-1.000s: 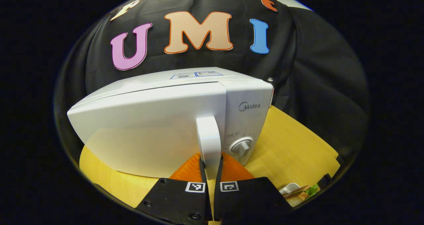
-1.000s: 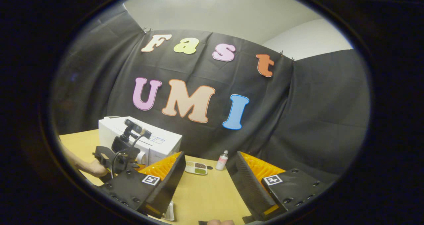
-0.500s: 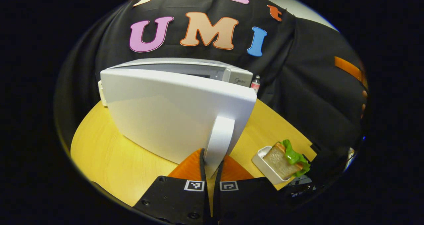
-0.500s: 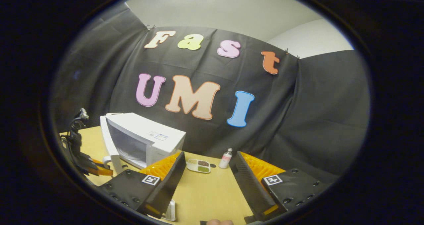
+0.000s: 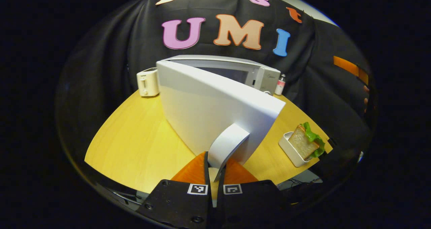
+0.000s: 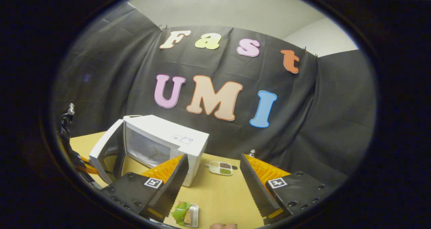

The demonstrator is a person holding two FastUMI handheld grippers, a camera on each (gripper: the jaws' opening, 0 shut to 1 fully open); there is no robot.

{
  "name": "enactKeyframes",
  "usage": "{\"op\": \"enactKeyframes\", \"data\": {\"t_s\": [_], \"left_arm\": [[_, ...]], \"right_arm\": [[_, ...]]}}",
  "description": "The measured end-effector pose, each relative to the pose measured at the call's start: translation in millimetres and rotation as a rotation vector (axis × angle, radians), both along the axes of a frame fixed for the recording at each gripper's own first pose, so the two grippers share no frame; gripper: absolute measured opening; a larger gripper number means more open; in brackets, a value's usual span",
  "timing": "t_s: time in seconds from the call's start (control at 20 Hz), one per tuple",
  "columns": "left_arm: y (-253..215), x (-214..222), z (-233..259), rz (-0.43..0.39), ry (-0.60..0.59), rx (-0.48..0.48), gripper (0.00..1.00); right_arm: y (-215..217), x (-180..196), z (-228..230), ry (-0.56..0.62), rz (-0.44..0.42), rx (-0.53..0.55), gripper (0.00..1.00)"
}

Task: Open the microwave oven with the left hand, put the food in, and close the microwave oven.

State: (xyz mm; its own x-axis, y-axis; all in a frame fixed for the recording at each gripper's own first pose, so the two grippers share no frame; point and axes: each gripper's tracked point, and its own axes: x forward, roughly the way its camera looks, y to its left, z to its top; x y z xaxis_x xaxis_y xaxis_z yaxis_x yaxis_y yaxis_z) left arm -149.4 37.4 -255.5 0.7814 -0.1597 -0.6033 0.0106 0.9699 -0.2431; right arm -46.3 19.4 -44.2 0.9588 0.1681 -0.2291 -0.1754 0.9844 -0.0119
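Left claw (image 5: pixel 214 170) clamped on door handle (image 5: pixel 227 144); microwave door (image 5: pixel 208 111) swung wide, cavity (image 6: pixel 148 150) exposed. Right claw (image 6: pixel 212 183) spread, holding nothing, hovering over desk (image 6: pixel 219 195). Sandwich tray (image 6: pixel 185 214) at near desk edge, just below right claw, long axis toward cavity. Open desk between tray and cavity; door edge on the left to avoid.

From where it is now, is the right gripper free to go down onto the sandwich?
Probably yes. The right gripper is open, and the sandwich in its white tray lies on the table just below its fingers, with bare tabletop around it. The left gripper is shut on the door handle.
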Motion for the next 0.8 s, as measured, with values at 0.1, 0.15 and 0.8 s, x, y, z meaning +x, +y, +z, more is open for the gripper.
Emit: {"op": "enactKeyframes", "data": {"t_s": [0.1, 0.15, 0.8], "left_arm": [[39, -14, -4, 0.08, 0.015, 0.003, 0.02], [58, -19, -7, 0.125, 0.026, 0.003, 0.02], [132, -30, -18, 0.124, -0.014, -0.053, 0.01]], "right_arm": [[11, -5, -5, 0.02, -0.001, 0.007, 0.98], [17, -9, -9, 0.031, -0.004, 0.012, 0.98], [52, -44, -84, 0.194, -0.032, 0.056, 0.98]]}}
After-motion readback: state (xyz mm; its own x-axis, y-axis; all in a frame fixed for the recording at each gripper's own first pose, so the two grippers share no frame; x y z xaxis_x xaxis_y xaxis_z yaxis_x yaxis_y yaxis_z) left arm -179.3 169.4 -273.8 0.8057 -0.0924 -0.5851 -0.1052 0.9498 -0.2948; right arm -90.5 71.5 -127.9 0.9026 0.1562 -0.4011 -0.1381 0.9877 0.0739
